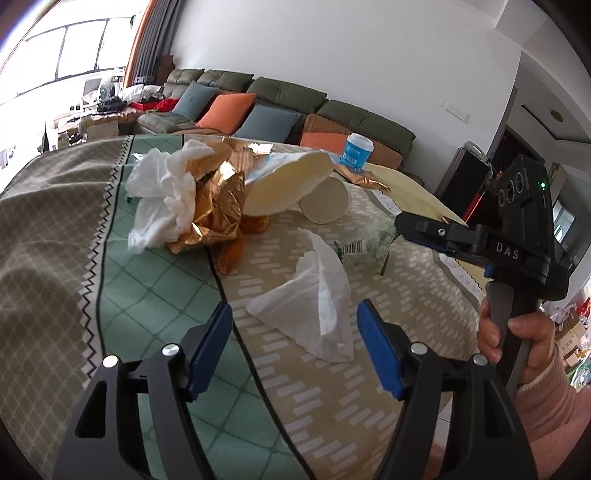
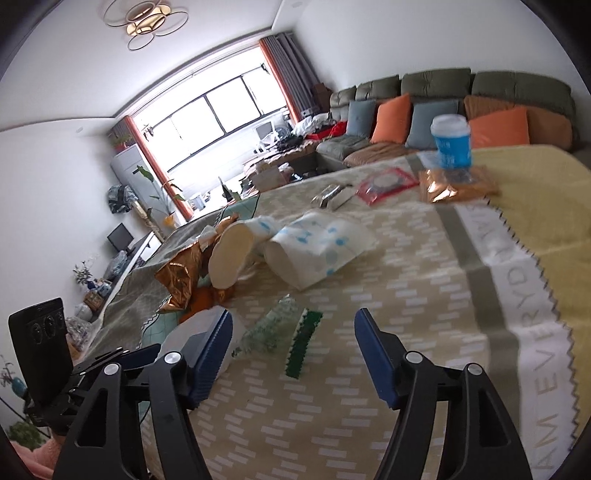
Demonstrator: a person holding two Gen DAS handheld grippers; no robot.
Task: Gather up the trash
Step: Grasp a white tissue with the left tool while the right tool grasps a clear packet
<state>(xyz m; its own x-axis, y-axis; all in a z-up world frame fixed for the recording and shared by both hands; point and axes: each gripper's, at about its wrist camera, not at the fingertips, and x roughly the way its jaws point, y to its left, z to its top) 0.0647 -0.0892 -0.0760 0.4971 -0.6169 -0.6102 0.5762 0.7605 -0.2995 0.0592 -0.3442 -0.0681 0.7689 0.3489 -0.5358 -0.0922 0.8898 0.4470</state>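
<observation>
Daylight floods both views from the large window [image 2: 218,110], which is blown out to plain white with no detail behind the glass. The ceiling lamp [image 2: 142,22] glows faintly and adds little. Shadows on the patterned cloth [image 1: 406,273] are soft and weak. The gold foil [image 1: 218,192] throws small glints. Fisheye bending curves the walls and window frame, and black vignette fills the corners. The left wrist view is sharp; the right wrist view looks slightly smeared, perhaps from motion, most at the blue cup [image 2: 452,142].
</observation>
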